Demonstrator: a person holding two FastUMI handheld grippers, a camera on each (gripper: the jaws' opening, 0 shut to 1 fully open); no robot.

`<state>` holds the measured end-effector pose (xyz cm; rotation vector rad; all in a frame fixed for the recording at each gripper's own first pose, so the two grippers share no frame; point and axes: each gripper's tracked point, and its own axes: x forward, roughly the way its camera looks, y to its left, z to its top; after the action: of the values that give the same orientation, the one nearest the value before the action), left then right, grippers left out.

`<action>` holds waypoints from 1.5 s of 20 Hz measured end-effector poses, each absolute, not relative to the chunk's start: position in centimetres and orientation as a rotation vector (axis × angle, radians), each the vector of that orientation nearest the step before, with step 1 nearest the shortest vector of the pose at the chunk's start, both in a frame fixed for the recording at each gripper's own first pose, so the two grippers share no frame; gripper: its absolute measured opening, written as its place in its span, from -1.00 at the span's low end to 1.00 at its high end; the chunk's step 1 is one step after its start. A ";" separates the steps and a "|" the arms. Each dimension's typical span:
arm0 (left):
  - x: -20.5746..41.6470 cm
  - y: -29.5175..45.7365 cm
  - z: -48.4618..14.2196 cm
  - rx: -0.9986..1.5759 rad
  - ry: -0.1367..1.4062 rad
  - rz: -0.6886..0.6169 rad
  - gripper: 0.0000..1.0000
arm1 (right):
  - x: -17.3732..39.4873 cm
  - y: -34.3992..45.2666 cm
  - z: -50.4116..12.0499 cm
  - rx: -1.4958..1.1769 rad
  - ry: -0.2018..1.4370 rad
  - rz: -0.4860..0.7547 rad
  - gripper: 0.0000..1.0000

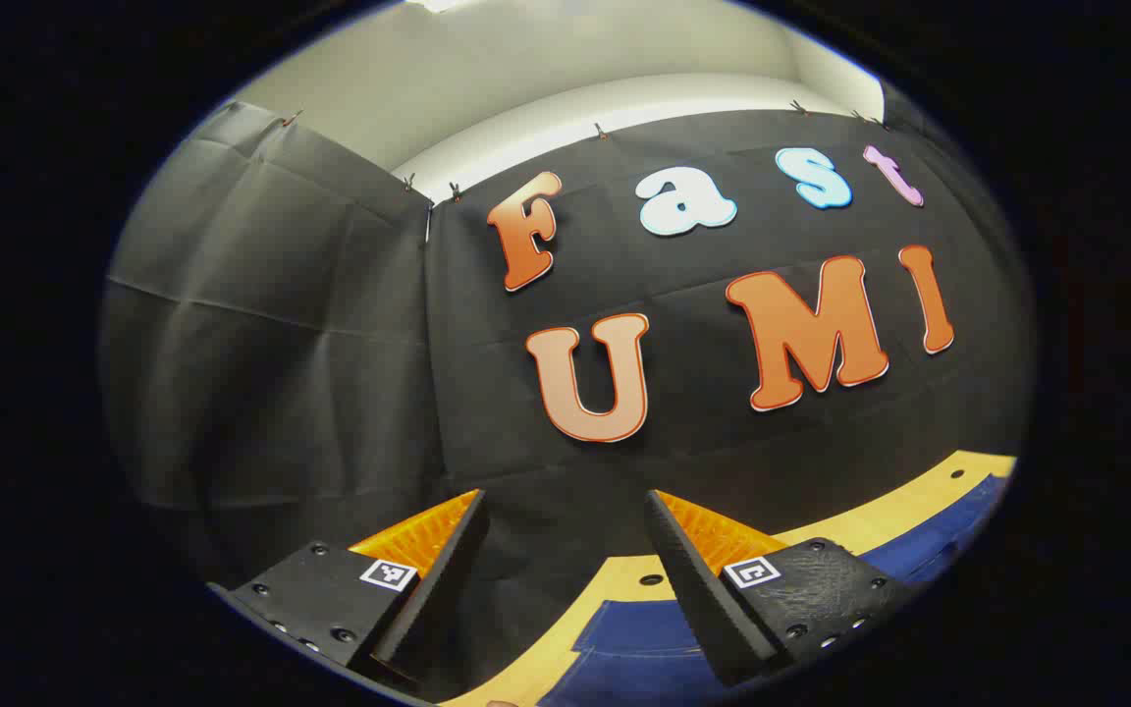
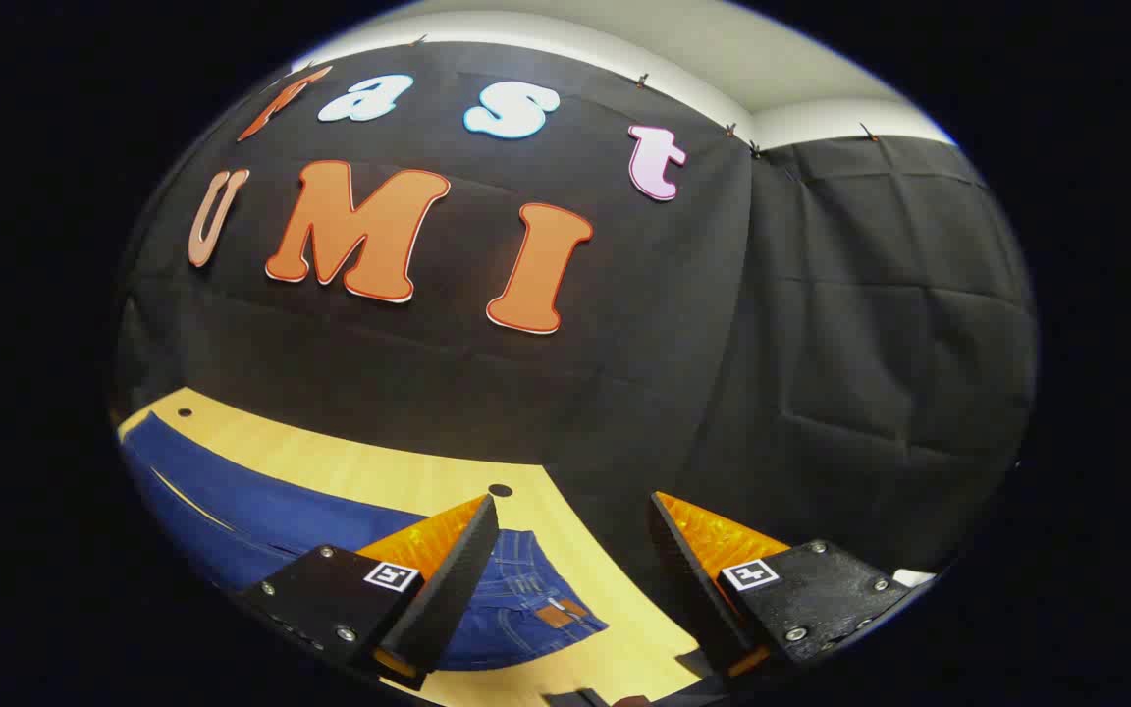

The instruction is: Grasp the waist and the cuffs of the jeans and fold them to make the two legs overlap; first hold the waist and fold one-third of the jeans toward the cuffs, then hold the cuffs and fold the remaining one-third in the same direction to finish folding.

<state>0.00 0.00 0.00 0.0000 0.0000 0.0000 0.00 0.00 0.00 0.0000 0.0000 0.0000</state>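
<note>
Black cloth wall [image 1: 330,324] takes up most of what's visible, so the wooden table [image 2: 408,476] only peeks in low down. The jeans [image 2: 261,530] lie flat on it, blue denim, with the waist end [image 2: 546,609] near the table's edge; much of the legs is cut off. The left gripper [image 1: 565,511] hangs above the table, jaws spread wide, nothing between them. The right gripper [image 2: 573,516] is also wide apart and empty, one finger [image 2: 448,579] covering part of the denim.
</note>
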 end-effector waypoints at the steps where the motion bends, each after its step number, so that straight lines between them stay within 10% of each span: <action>1: -0.3 0.7 -0.1 0.000 0.000 0.016 1.00 | -0.3 -0.5 -0.1 -0.018 -0.003 -0.008 0.93; 30: 1.3 0.3 -6.6 0.313 0.057 -0.138 1.00 | 0.7 9.1 -0.2 0.052 0.042 0.189 0.93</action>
<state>1.31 0.26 -6.61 0.3128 0.0571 -0.1382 0.74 9.07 -0.25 0.0517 0.0422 0.1891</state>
